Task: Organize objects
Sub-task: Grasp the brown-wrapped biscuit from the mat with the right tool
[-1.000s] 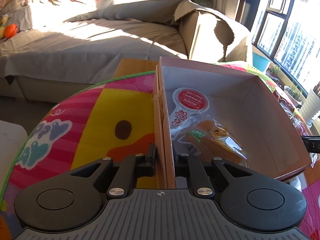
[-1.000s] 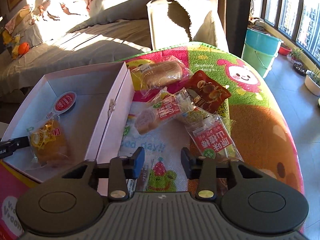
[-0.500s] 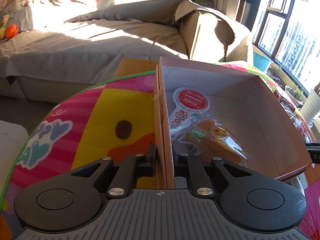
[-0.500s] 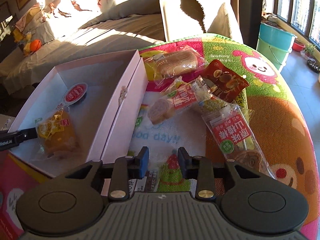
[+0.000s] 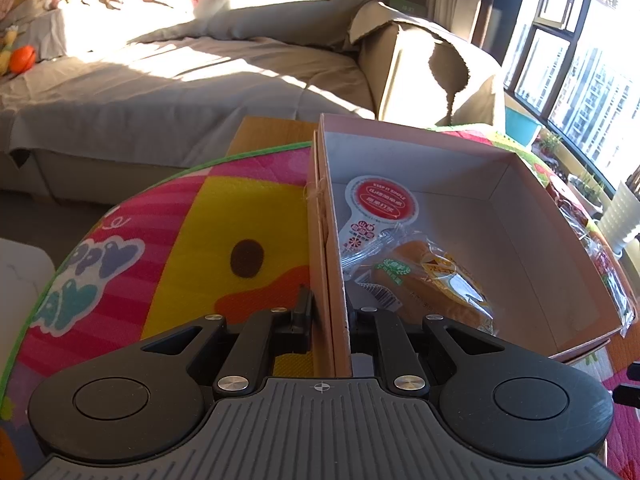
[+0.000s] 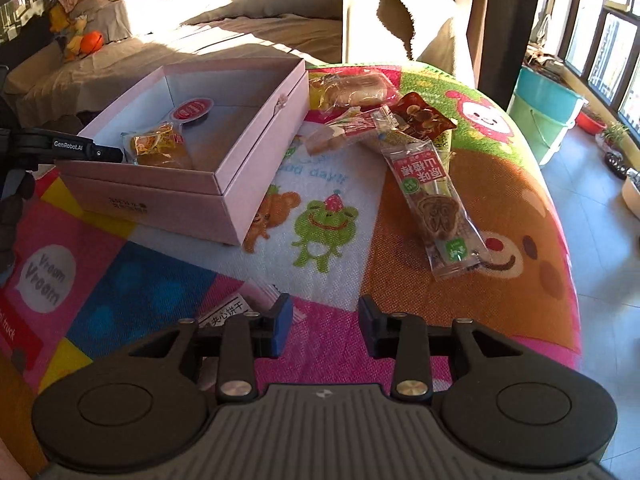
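My left gripper is shut on the near wall of the pink box, one finger outside and one inside. The box holds a wrapped bun and a red-topped packet. In the right wrist view the left gripper shows at the box's left wall. My right gripper is open and empty, above the mat near its front edge. Several snack packs lie right of the box: a wrapped bread, a dark red pouch, a long hawthorn pack. A biscuit pack lies just left of my right fingers.
The colourful mat covers a low table. A grey sofa stands behind it. A green bucket and plant pots stand on the floor at the right by the windows.
My right gripper has pulled back and up from the snacks, so box and packs look farther off, and its jaws have opened wider. The left gripper keeps its hold on the box wall.
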`<act>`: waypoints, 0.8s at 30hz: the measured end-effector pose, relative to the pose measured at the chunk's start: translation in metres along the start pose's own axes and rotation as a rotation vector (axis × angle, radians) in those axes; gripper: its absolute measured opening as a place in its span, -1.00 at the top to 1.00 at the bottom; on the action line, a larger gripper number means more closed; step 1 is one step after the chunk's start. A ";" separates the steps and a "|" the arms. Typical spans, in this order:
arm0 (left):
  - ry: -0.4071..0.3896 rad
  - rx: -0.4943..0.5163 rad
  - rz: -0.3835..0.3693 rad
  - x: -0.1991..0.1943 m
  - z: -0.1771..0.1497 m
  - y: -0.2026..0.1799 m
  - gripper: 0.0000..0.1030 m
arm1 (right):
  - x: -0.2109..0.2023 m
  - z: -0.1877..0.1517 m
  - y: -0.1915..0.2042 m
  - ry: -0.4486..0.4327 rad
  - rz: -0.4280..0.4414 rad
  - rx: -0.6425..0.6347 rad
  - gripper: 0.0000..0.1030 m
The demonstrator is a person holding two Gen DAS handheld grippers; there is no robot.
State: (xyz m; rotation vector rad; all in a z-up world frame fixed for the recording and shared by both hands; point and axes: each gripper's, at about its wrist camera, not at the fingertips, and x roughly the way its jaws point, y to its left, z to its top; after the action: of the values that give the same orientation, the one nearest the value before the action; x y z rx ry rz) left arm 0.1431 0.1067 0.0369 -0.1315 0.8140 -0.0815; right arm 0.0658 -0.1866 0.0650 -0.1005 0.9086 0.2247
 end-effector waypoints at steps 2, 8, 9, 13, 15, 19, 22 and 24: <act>0.000 0.000 0.000 0.000 0.000 0.000 0.73 | -0.010 -0.004 0.006 -0.020 0.025 0.020 -0.21; 0.000 0.001 0.000 0.000 0.000 0.000 0.73 | -0.007 -0.017 0.056 -0.020 0.081 -0.026 -0.48; 0.001 0.001 0.000 0.000 0.000 0.000 0.73 | -0.004 -0.018 0.062 -0.017 0.061 -0.041 -0.48; 0.002 0.007 -0.004 -0.001 0.000 0.000 0.72 | 0.000 -0.027 0.074 -0.021 -0.030 -0.105 -0.50; 0.002 0.005 -0.006 -0.001 0.000 0.001 0.72 | -0.004 -0.029 0.067 -0.023 -0.072 -0.107 -0.50; -0.005 0.011 -0.003 0.000 -0.001 0.000 0.72 | -0.010 -0.034 0.043 0.003 -0.110 -0.059 -0.50; -0.006 0.013 -0.003 0.000 -0.001 0.000 0.72 | -0.014 -0.037 0.031 0.006 -0.092 -0.023 -0.50; -0.011 0.017 -0.001 0.000 -0.001 -0.001 0.72 | -0.014 -0.038 0.030 0.000 -0.079 -0.017 -0.50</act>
State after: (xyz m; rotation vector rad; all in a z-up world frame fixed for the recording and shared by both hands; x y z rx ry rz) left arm 0.1423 0.1057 0.0361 -0.1166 0.8019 -0.0886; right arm 0.0210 -0.1665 0.0534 -0.1517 0.9011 0.1584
